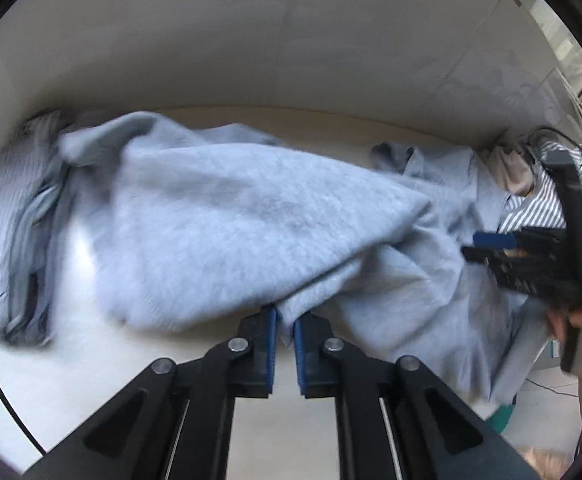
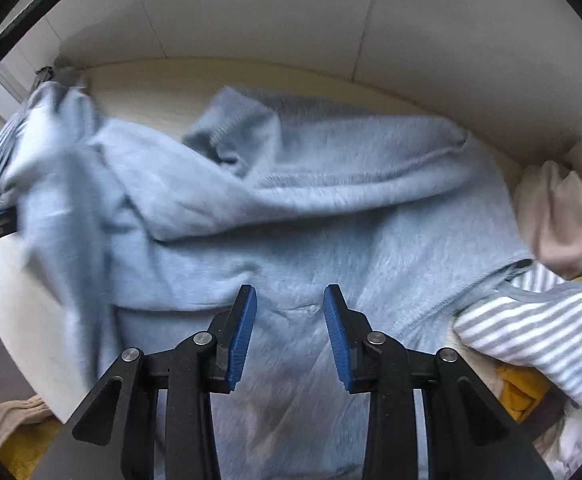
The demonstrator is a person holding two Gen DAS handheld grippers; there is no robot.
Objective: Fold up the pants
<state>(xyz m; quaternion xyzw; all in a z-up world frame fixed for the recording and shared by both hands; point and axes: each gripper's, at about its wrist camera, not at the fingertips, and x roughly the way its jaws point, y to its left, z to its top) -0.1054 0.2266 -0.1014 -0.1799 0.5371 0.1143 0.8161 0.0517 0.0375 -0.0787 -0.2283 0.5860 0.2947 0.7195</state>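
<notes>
One pair of light blue-grey pants (image 2: 299, 216) on one cream table (image 1: 331, 120), two black grippers with blue pads, left gripper (image 1: 285, 320), right gripper (image 2: 290, 300), one grey-and-white striped garment (image 2: 539, 320) at right, one beige garment (image 2: 559, 216) (far right), one pinstriped blue garment (image 1: 7, 216) at left.

The pants (image 1: 227, 208) are light blue-grey fleece sweatpants with a soft, fuzzy surface, lying crumpled and unfolded across the cream table (image 1: 331, 128). One leg is lifted into a broad ridge running toward the table's back edge, its ribbed cuff (image 2: 227, 132) curled over near that edge. The rest lies flatter toward the table's front edge, creased, with part of the fabric hanging off that edge. A fold of cloth is pinched at the near side.
</notes>
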